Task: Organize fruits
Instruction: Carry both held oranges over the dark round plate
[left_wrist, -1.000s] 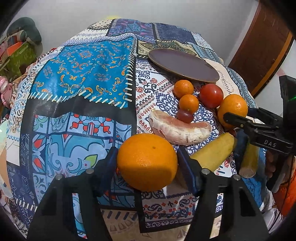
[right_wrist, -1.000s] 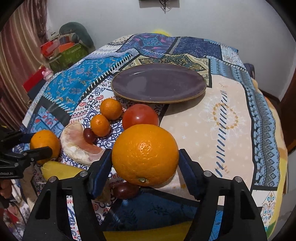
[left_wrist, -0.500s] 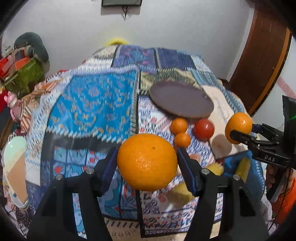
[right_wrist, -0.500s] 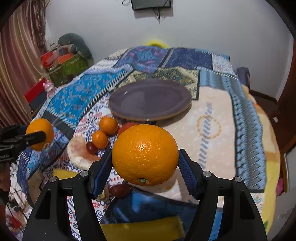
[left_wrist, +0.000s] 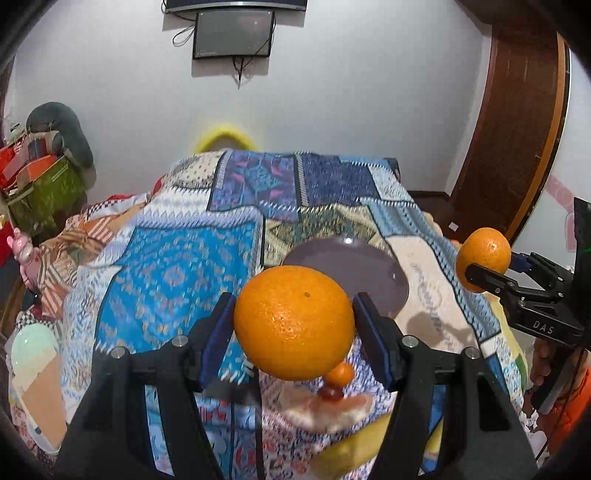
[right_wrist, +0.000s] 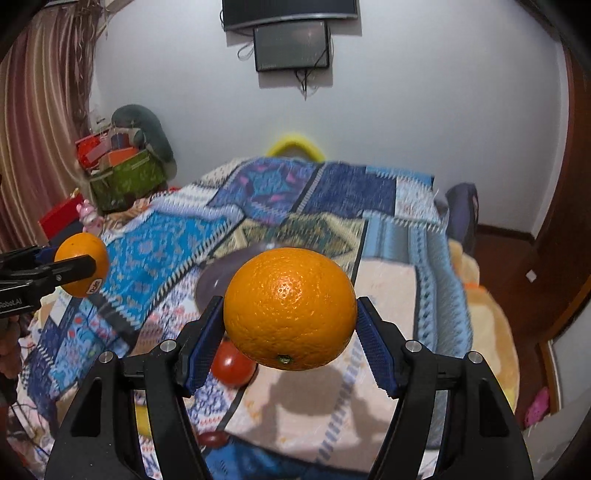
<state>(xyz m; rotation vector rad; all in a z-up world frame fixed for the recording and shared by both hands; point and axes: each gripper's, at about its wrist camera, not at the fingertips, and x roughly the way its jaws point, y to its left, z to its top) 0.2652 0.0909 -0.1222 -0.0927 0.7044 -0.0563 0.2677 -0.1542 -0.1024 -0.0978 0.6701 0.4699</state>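
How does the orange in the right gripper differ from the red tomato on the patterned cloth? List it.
Colour: the round orange is orange; the red tomato is red. Skin: the orange is dimpled; the tomato is glossy. State: the orange is clamped in the right gripper, off the patterned cloth; the tomato lies on it. Both are round.

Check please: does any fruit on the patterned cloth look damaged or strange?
One does: a peeled citrus piece lies bare on the patterned cloth, its pale pith exposed, below a dark red fruit. The oranges held in the jaws look whole.
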